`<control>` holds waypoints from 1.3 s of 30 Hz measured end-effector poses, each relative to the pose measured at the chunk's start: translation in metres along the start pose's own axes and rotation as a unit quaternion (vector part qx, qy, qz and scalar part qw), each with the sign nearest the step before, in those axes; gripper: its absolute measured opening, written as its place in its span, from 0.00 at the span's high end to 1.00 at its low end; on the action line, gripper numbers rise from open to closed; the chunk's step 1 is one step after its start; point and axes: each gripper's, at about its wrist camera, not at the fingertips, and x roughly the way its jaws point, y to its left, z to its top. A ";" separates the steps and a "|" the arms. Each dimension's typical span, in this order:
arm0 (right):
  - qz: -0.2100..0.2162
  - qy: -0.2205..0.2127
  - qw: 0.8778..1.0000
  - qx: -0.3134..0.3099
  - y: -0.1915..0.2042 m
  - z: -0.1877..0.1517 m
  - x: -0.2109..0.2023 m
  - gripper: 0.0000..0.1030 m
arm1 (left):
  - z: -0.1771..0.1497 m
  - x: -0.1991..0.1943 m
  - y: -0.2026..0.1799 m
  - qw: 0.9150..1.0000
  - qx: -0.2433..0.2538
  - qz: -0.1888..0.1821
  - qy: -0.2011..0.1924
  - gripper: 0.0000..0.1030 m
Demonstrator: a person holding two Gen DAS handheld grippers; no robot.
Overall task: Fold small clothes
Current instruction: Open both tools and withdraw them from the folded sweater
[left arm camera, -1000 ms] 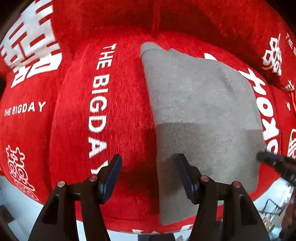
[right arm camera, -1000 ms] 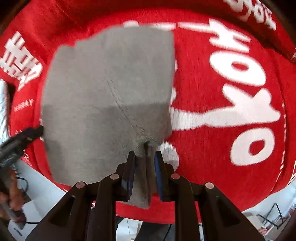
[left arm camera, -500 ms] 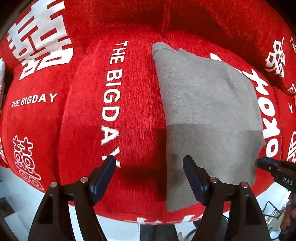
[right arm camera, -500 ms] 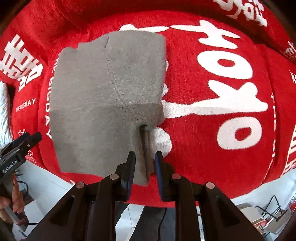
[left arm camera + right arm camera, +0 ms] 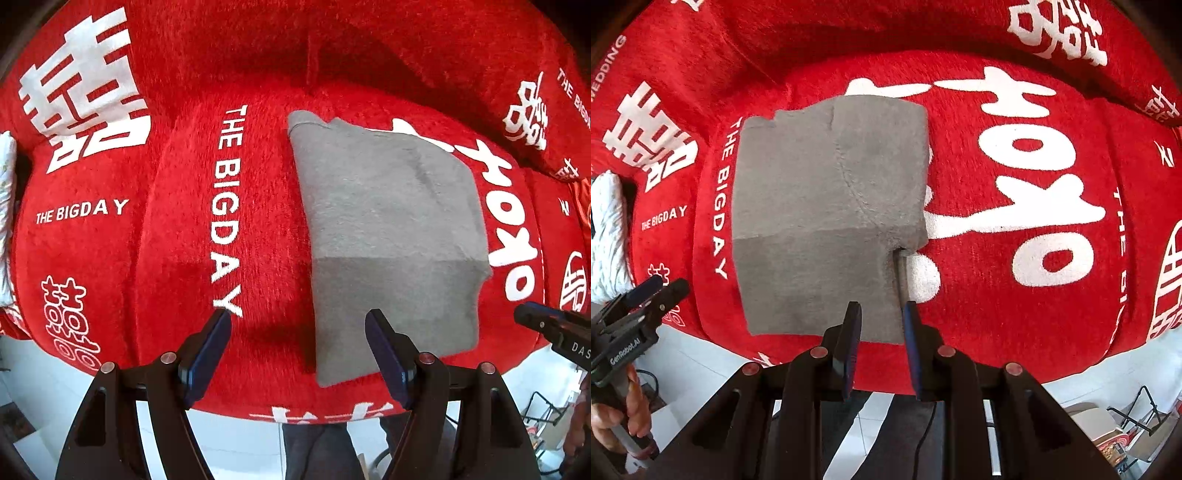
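1. A red plush cover [image 5: 177, 258] with a fuzzy nap drapes the rounded seat cushions and the backrest behind them.
2. White lettering reading "THE BIGDAY" [image 5: 226, 206] runs down one cushion; the same words appear smaller, level, on the cushion beside it [image 5: 82, 211].
3. Large white double-happiness characters [image 5: 86, 92] are printed at the upper left; smaller outlined ones [image 5: 70, 325] sit lower down.
4. Big white glyphs [image 5: 1008, 173] fill the cushion in the right wrist view.
5. A white, ribbed textile [image 5: 607, 236] lies at the cover's left edge.
6. Pale floor tiles [image 5: 701, 369] show below the front edge.
7. A folding metal frame [image 5: 1141, 417] stands on the floor at the lower right.
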 end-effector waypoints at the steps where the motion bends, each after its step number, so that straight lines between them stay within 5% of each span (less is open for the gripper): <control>1: 0.001 -0.001 1.000 0.000 0.002 0.000 -0.002 0.75 | -0.001 -0.004 -0.001 1.000 0.000 0.000 0.001 0.26; 23: -0.034 -0.040 0.998 -0.017 0.028 -0.003 -0.044 0.75 | -0.007 -0.046 -0.014 1.000 0.007 -0.009 -0.010 0.26; 27: -0.038 -0.054 0.998 -0.019 0.033 -0.001 -0.056 0.47 | -0.001 -0.054 -0.018 1.000 0.009 -0.003 -0.014 0.26; 31: -0.044 -0.063 0.997 -0.020 0.038 0.002 -0.067 0.40 | 0.005 -0.065 -0.020 1.000 0.011 0.008 -0.023 0.25; 34: -0.044 -0.071 0.996 -0.017 0.039 0.004 -0.073 0.31 | 0.008 -0.074 -0.021 0.999 0.008 0.014 -0.038 0.03; 36: -0.053 -0.077 0.995 -0.020 0.042 0.006 -0.078 0.31 | 0.008 -0.079 -0.023 0.998 0.012 0.026 -0.047 0.02; 39: -0.059 -0.086 0.994 -0.022 0.044 0.007 -0.083 0.17 | 0.010 -0.083 -0.022 0.999 0.009 0.024 -0.045 0.02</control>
